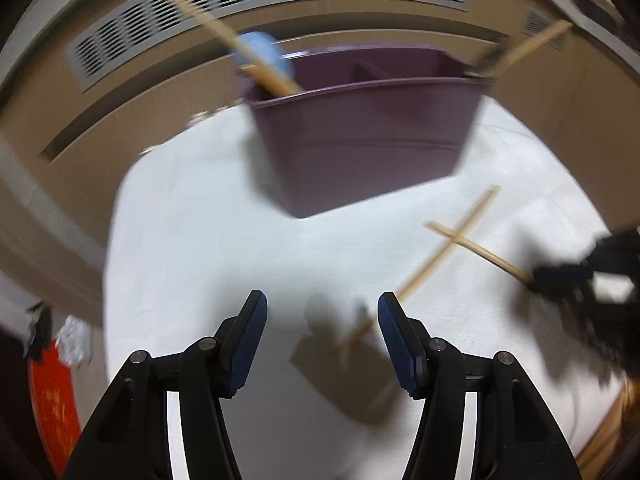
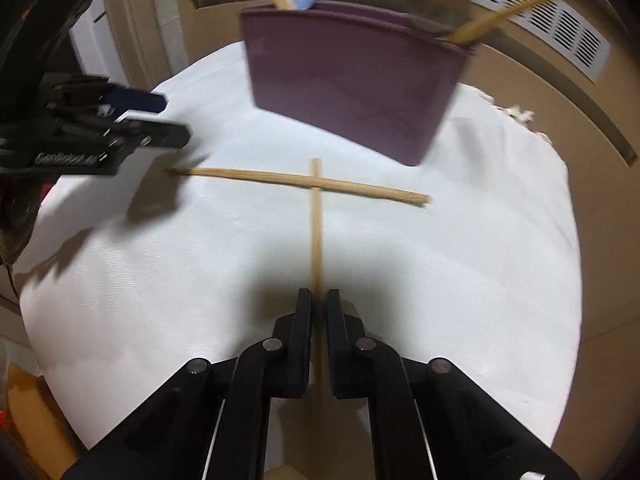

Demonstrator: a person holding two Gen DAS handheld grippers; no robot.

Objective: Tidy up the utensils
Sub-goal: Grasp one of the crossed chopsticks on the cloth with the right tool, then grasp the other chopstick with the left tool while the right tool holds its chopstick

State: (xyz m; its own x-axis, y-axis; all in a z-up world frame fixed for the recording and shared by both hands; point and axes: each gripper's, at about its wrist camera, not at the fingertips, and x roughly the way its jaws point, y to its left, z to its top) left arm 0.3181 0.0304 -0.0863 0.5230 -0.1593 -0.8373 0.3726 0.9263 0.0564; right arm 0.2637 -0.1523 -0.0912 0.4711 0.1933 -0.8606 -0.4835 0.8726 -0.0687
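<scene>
In the right wrist view, the right claw (image 2: 319, 320) sits at 6 o'clock with its black fingers drawn together on a thin pale wooden chopstick (image 2: 317, 232) that runs straight up toward 12 o'clock. A second wooden chopstick (image 2: 300, 184) lies flat across it, the two forming a cross on the white cloth-covered tabletop (image 2: 460, 260); which one lies on top cannot be told. The left claw (image 2: 160, 120) shows at 9 to 10 o'clock, just above the crossing stick's near end.

In the left wrist view, the left claw (image 1: 322, 320) stands at 6 o'clock with its blue-padded fingers (image 1: 250, 332) wide apart and nothing between them. The end of the flat chopstick (image 1: 424, 268) lies near its right finger, while the right claw (image 1: 568, 276) at 3 o'clock clamps the other stick (image 1: 480, 250).

Farther on, toward 12 o'clock, a purple plastic utensil bin (image 1: 360, 140) stands on the cloth, with an inner divider making compartments. Its 10 o'clock corner holds a light blue round-headed utensil (image 1: 262, 54) and a wooden handle (image 1: 224, 36) leaning out. At its 2 o'clock corner another wooden-handled utensil (image 1: 528, 50) leans outward; its head is too blurred to identify.

Behind the tabletop runs a tan panelled wall (image 1: 120, 92) with a grey slatted vent grille (image 1: 280, 4). A red object (image 1: 52, 400) lies at 8 o'clock below the tabletop edge.
</scene>
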